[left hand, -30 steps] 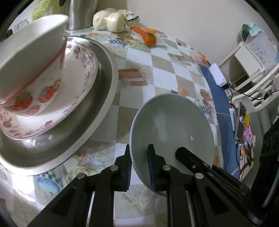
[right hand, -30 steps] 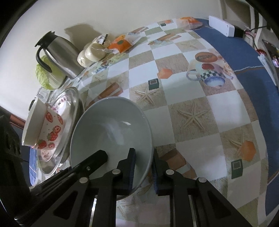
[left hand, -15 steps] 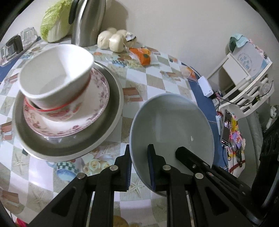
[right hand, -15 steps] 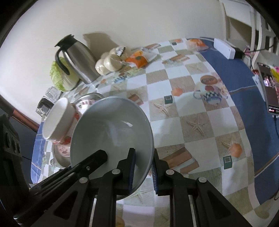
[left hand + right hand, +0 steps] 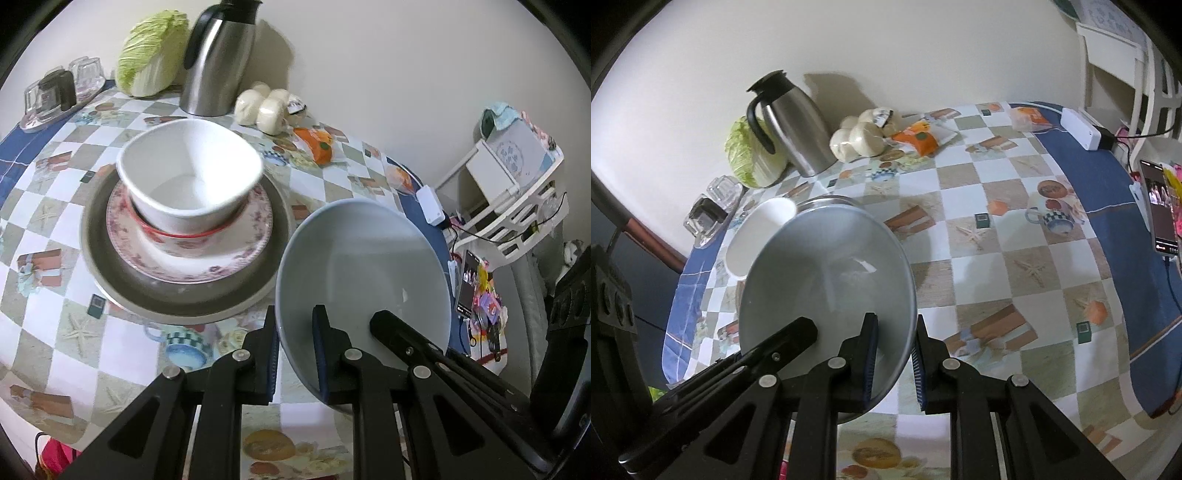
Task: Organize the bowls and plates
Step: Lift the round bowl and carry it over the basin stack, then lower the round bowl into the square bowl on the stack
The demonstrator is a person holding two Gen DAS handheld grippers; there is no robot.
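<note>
left gripper (image 5: 293,350): clamped on rim of grey bowl (image 5: 364,273), held tilted above the table (image 5: 44,206) | right gripper (image 5: 894,363): clamped on the opposite rim | white bowl (image 5: 190,177): sits in red-rimmed bowl on floral plate (image 5: 236,258) on metal tray (image 5: 110,273) | right view: grey bowl hides most of that stack; strawberry print not visible

The right gripper (image 5: 894,354) pinches the grey bowl (image 5: 827,280) by its rim (one finger inside); a white bowl (image 5: 759,236) sits beyond.
</note>
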